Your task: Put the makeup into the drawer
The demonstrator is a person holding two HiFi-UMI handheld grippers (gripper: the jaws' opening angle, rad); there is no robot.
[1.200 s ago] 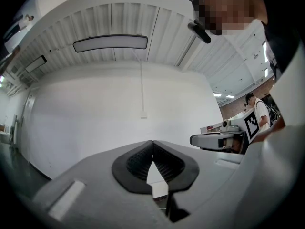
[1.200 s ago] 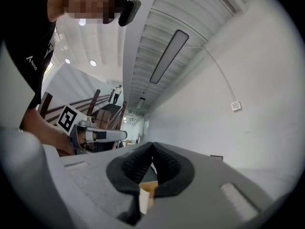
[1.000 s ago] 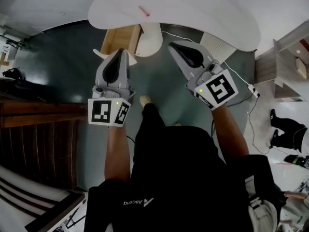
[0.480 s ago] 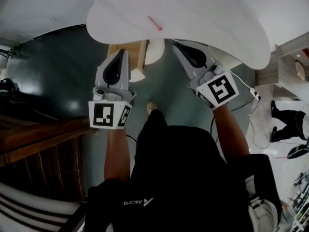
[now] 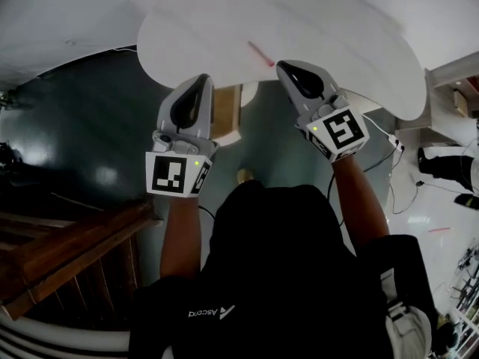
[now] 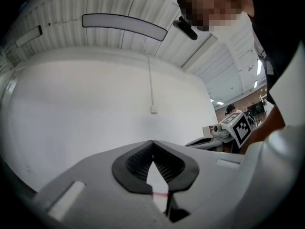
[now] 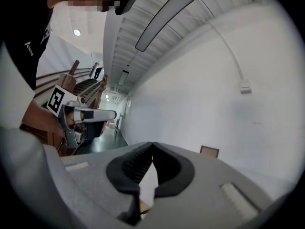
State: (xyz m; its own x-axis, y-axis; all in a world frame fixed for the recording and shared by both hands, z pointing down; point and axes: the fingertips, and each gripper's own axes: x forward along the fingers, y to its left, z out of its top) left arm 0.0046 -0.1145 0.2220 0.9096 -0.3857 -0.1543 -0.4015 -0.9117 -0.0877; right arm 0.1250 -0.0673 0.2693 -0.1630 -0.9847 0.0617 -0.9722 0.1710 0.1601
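Note:
A thin pink makeup stick (image 5: 261, 54) lies on the white rounded table (image 5: 329, 21), just beyond and between my two gripper tips. My left gripper (image 5: 202, 79) is shut and empty, its tip at the table's near edge. My right gripper (image 5: 283, 66) is also shut and empty, just right of the stick. In the left gripper view the jaws (image 6: 152, 142) meet, and a pink streak (image 6: 160, 193) shows through the gap below them. The right gripper view shows its jaws (image 7: 152, 144) closed on nothing. A light wooden drawer unit (image 5: 225, 109) stands under the table between the grippers.
Dark wooden railings (image 5: 67, 245) run along the left over the dark green floor (image 5: 82, 126). A cable (image 5: 389, 144) trails on the floor at the right, near a grey shelf unit (image 5: 449, 88) and another person's legs (image 5: 449, 163). A white wall (image 6: 95, 104) stands behind the table.
Both grippers have moved forward to the table's near edge. The table and pink stick have come closer in the head view; the stick now sits between the gripper tips. Both jaws stayed shut.

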